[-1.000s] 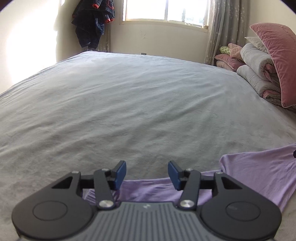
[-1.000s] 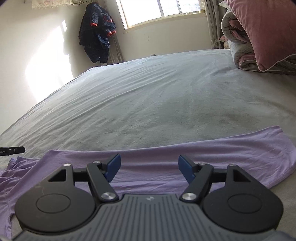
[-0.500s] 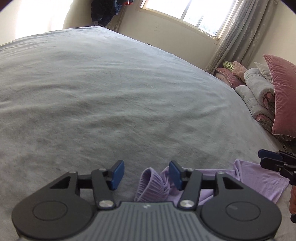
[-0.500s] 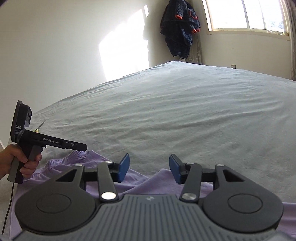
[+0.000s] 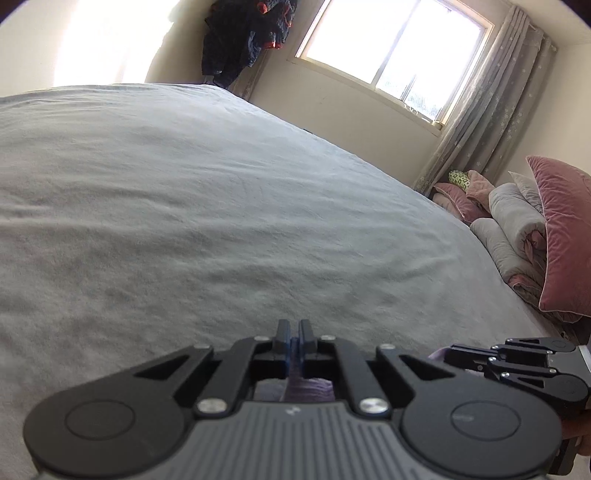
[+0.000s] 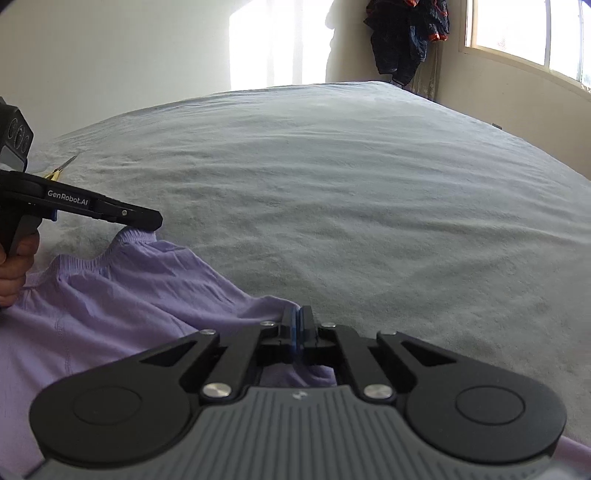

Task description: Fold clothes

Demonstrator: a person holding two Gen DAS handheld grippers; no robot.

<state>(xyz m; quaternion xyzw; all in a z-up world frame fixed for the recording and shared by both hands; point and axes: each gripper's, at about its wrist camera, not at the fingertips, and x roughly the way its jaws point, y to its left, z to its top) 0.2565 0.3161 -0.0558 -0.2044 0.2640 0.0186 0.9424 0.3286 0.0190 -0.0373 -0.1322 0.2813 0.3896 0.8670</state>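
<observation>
A lilac garment [image 6: 110, 302] lies at the near edge of the grey bed [image 6: 351, 192]. My right gripper [image 6: 297, 328] is shut on its far edge. My left gripper [image 5: 294, 341] is shut on the garment's gathered edge, of which a sliver [image 5: 306, 387] shows behind the fingers. In the right wrist view the left gripper [image 6: 146, 218] pinches the elastic edge at the left. In the left wrist view the right gripper [image 5: 454, 356] sits at the lower right with a bit of lilac cloth at its tip.
Pink pillows and rolled grey quilts [image 5: 535, 236] are stacked at the bed's right side. A dark jacket [image 5: 243, 33] hangs in the far corner beside the window [image 5: 391, 51]. Scissors [image 6: 61, 168] lie near the bed's left edge.
Both grippers were open over the garment; both have closed on its edge. The views have tilted, and the cloth is drawn up between the two grippers.
</observation>
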